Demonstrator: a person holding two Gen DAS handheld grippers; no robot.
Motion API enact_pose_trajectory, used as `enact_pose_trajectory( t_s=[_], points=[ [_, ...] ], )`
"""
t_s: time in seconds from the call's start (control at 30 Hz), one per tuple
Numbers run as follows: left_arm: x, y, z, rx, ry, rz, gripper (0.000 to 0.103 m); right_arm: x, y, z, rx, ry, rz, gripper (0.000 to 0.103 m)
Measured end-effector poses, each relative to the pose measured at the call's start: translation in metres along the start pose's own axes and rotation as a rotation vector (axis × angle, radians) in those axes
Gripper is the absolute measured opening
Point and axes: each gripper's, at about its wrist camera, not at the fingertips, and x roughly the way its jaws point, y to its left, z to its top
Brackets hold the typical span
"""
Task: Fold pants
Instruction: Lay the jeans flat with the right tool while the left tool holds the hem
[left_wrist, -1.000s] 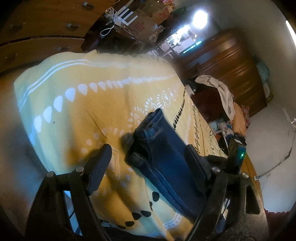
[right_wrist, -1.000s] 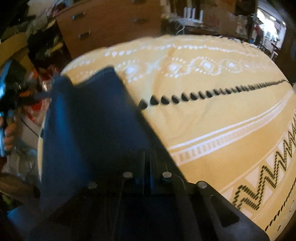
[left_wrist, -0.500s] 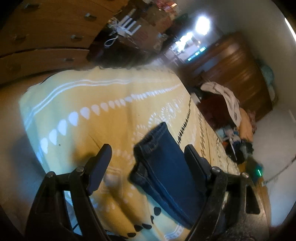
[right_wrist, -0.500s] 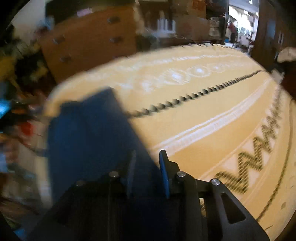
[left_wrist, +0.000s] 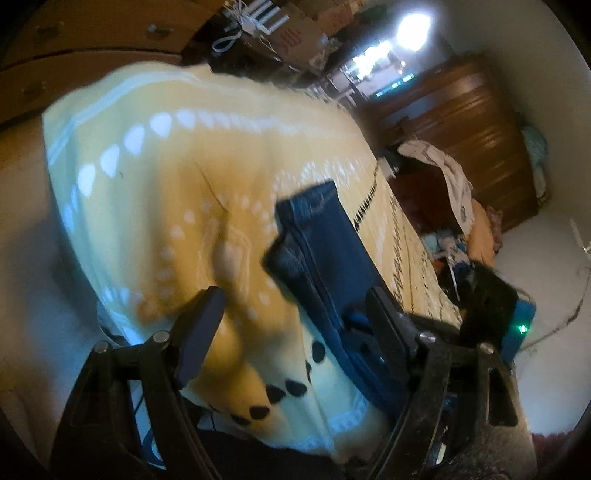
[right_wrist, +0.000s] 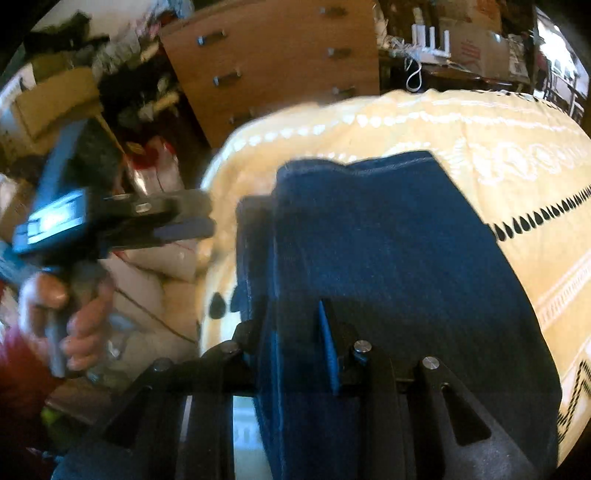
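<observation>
Dark blue jeans (left_wrist: 325, 240) lie folded in a long strip on a yellow patterned bedspread (left_wrist: 166, 184). My left gripper (left_wrist: 293, 295) hovers at the bed's corner with its jaws wide and closing slightly. The jeans' near edge lies just inside the right finger (left_wrist: 384, 317), with no pad pressing on it. In the right wrist view the jeans (right_wrist: 388, 240) fill the middle. My right gripper (right_wrist: 284, 317) has its jaws partly apart, straddling the jeans' thick left fold without squeezing it. The left gripper (right_wrist: 184, 221) and the hand (right_wrist: 74, 314) holding it show at the left.
A wooden dresser (right_wrist: 277, 66) stands beyond the bed's corner, with clutter and bags (right_wrist: 147, 166) on the floor beside it. A dark wardrobe (left_wrist: 472, 129) and a heap of clothes (left_wrist: 443, 166) stand past the bed's far side. The bedspread (right_wrist: 480, 122) stretches away to the right.
My right gripper was shut on the jeans; its jaws have parted and it has slid left to the jeans' folded edge. The left gripper has only shifted a little.
</observation>
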Motion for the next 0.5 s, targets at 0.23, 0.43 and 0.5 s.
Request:
enact_pose_trajectory(
  t_s=[0.23,0.43,0.5],
  points=[
    [0.01,0.006,0.008,-0.048,-0.021,0.003,0.068,0.002,0.0,0.004,-0.006,0.031,-0.028,0.008],
    [0.008,0.007,0.013,-0.061,-0.058,0.048,0.022,-0.012,-0.004,0.002,0.007,0.003,0.017,0.008],
    [0.007,0.004,0.011,-0.048,-0.071,0.052,0.021,-0.019,-0.003,0.001,0.007,-0.013,0.028,0.008]
  ],
)
